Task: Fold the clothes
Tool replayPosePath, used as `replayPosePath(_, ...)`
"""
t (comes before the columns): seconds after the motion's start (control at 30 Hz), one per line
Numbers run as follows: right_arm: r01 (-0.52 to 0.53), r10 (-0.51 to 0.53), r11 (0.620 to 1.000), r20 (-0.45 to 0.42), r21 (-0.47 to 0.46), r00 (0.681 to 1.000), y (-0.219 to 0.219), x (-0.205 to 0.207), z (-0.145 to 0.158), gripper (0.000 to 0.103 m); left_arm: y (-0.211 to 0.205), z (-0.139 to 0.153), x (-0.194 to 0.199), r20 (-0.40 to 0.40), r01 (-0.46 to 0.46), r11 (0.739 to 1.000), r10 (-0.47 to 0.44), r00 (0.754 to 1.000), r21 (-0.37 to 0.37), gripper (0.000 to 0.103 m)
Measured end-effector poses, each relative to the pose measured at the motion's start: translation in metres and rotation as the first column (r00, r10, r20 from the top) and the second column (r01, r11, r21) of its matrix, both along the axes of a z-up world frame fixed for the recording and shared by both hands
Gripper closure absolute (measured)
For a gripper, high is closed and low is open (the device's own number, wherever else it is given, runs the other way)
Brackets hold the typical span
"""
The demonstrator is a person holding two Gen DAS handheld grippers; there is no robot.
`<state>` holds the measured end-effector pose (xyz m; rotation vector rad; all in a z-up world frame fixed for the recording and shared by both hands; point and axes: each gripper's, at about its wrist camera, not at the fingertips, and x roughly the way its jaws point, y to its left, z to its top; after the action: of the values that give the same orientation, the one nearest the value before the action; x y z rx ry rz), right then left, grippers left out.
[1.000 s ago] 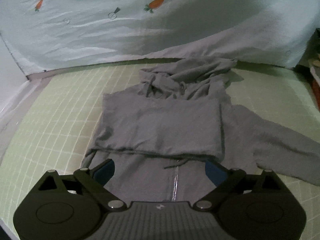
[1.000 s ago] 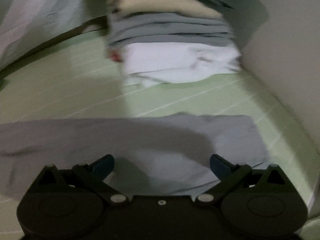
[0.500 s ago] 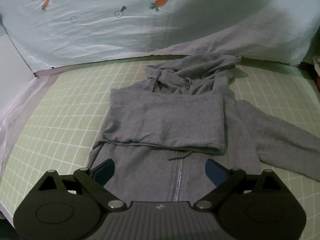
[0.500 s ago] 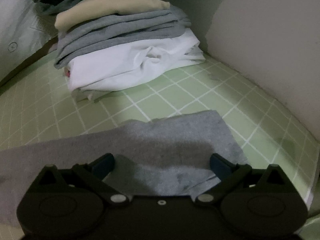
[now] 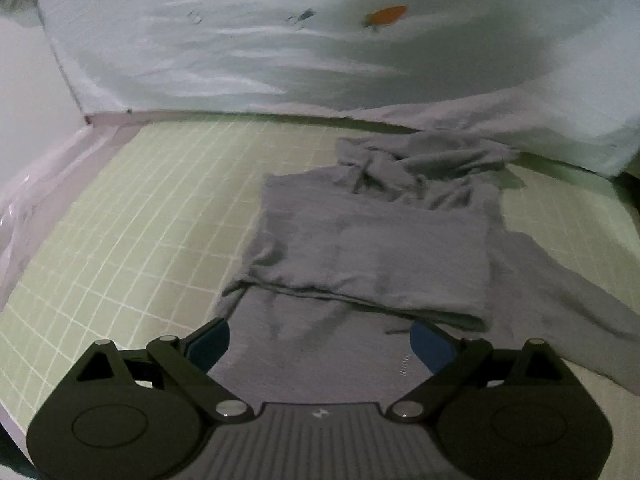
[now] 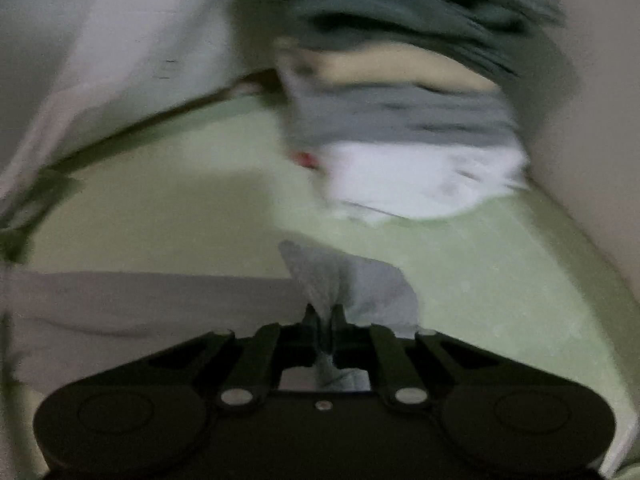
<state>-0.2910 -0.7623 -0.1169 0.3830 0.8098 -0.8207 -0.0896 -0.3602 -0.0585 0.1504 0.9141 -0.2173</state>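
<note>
Surface: green mat (image 5: pixel 160 216) with a white grid, and behind it a pale sheet (image 5: pixel 248 52) printed with small carrots.
Hoodie: grey hoodie (image 5: pixel 372 256) lies flat on the mat, hood at the far end, one sleeve folded across the chest, zipper near the camera.
Other sleeve: it stretches out to the right on the mat.
Left claw: left claw (image 5: pixel 320 342) hangs over the lower part of the hoodie, fingers wide apart, holding nothing.
Right claw: right claw (image 6: pixel 325 316) is closed tight on the sleeve end (image 6: pixel 352 284), the cloth bunched between its fingers.
Stack: folded clothes (image 6: pixel 404 120) are piled beyond it near the wall; this view is blurred.
</note>
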Motion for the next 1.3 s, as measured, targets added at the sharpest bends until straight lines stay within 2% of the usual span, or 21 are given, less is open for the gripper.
replayPosePath(0.1,-0.092,0.092,0.996,0.009,-0.007,0.996,0.031,0.036,0.010,0.099,0.014,-0.006,0.015,-0.019,0.000,1.000,-0.001,1.000,-0.010,0.006)
replayPosePath(0.27,-0.237,0.238,0.971,0.025,-0.021,0.971,0.081,0.091,0.025,0.099,0.037,-0.021,0.047,-0.063,-0.033,0.999,0.033,0.997,-0.008,0.006)
replayPosePath(0.37,-0.290,0.290,0.957,0.056,-0.014,0.955,0.108,0.123,0.036,0.099,0.046,-0.027,0.063,-0.075,-0.034,0.999,0.033,0.997,-0.009,0.006)
replayPosePath(0.5,-0.354,0.345,0.934,0.141,0.045,0.928,0.140,0.160,0.048,0.099,0.055,-0.034,0.081,-0.086,-0.027,1.000,0.027,0.996,-0.002,0.006)
replayPosePath(0.6,-0.422,0.406,0.903,0.163,0.076,0.899,0.167,0.186,0.045,0.099,0.057,-0.036,0.085,-0.096,-0.027,1.000,0.027,0.995,-0.001,0.006)
replayPosePath(0.7,-0.458,0.444,0.880,0.125,0.128,0.887,0.191,0.206,0.025,0.097,0.055,-0.037,0.084,-0.104,-0.028,1.000,0.028,0.994,-0.001,0.006)
replayPosePath(0.77,-0.466,0.454,0.863,0.104,0.194,0.885,0.197,0.210,0.009,0.091,0.054,-0.037,0.084,-0.110,-0.028,1.000,0.028,0.994,-0.001,0.006)
replayPosePath(0.8,-0.465,0.456,0.855,0.095,0.228,0.885,0.200,0.212,0.001,0.084,0.054,-0.037,0.083,-0.113,-0.029,1.000,0.028,0.993,0.000,0.006)
replayPosePath(0.83,-0.454,0.447,0.853,0.090,0.257,0.890,0.199,0.209,-0.004,0.077,0.054,-0.037,0.083,-0.116,-0.029,1.000,0.029,0.993,0.000,0.006)
replayPosePath(0.87,-0.441,0.434,0.857,0.090,0.267,0.896,0.197,0.203,-0.006,0.076,0.053,-0.038,0.083,-0.119,-0.029,1.000,0.029,0.993,0.000,0.006)
replayPosePath(0.9,-0.435,0.425,0.859,0.099,0.269,0.900,0.193,0.197,-0.003,0.072,0.053,-0.038,0.083,-0.122,-0.029,1.000,0.029,0.992,0.000,0.006)
replayPosePath(1.0,-0.410,0.390,0.879,0.125,0.245,0.912,0.178,0.177,0.010,0.045,0.046,-0.036,0.077,-0.127,-0.030,1.000,0.028,0.992,-0.009,0.006)
replayPosePath(1.13,-0.337,0.316,0.926,0.137,0.169,0.939,0.150,0.140,0.025,0.024,0.018,-0.026,0.060,-0.096,0.017,1.000,-0.017,0.995,-0.002,0.006)
replayPosePath(1.3,-0.185,0.176,0.974,0.083,0.127,0.981,0.108,0.088,0.016,0.020,-0.025,-0.017,0.040,-0.062,0.079,0.997,-0.079,0.995,-0.001,0.006)
